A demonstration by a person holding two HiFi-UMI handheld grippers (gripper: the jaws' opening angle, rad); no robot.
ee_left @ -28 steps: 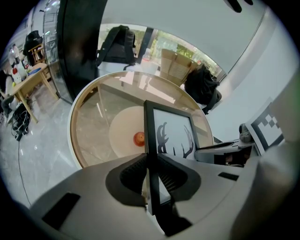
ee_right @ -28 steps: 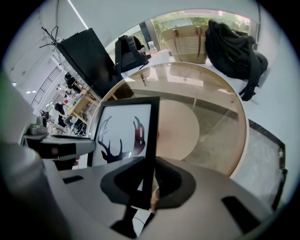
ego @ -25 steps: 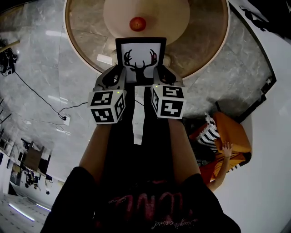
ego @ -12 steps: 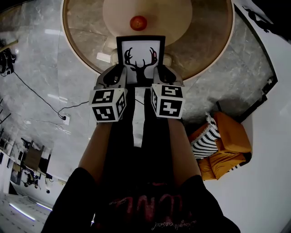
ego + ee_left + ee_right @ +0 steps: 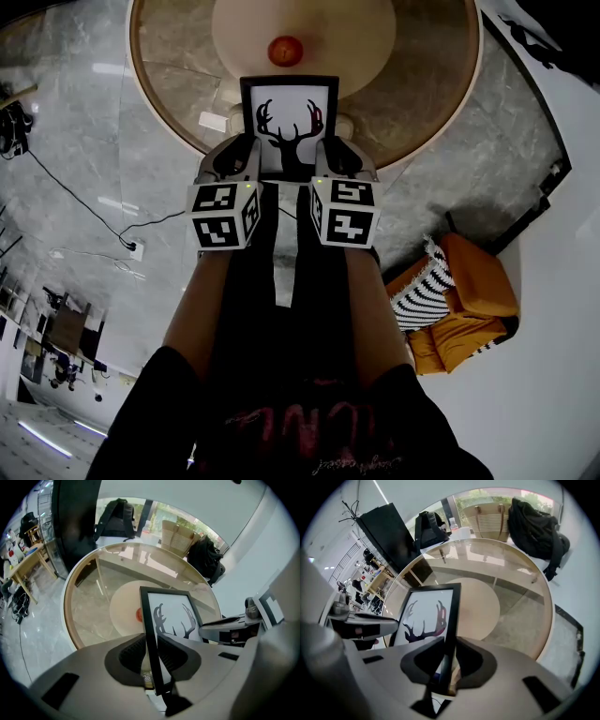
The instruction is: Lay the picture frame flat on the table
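Black rectangular picture frame [image 5: 288, 122] clamped by left gripper [image 5: 151, 654] and right gripper [image 5: 447, 660].

Frame [image 5: 288, 117]: thin black border, white print of a dark antlered deer head, reddish tinge on one antler. Not flat; stands near upright, print toward the wearer, over the near edge of the round table [image 5: 427, 94]. Clamped at both side edges: left edge in left gripper [image 5: 150, 651], right edge in right gripper [image 5: 449, 658]. Contact with tabletop not discernible.
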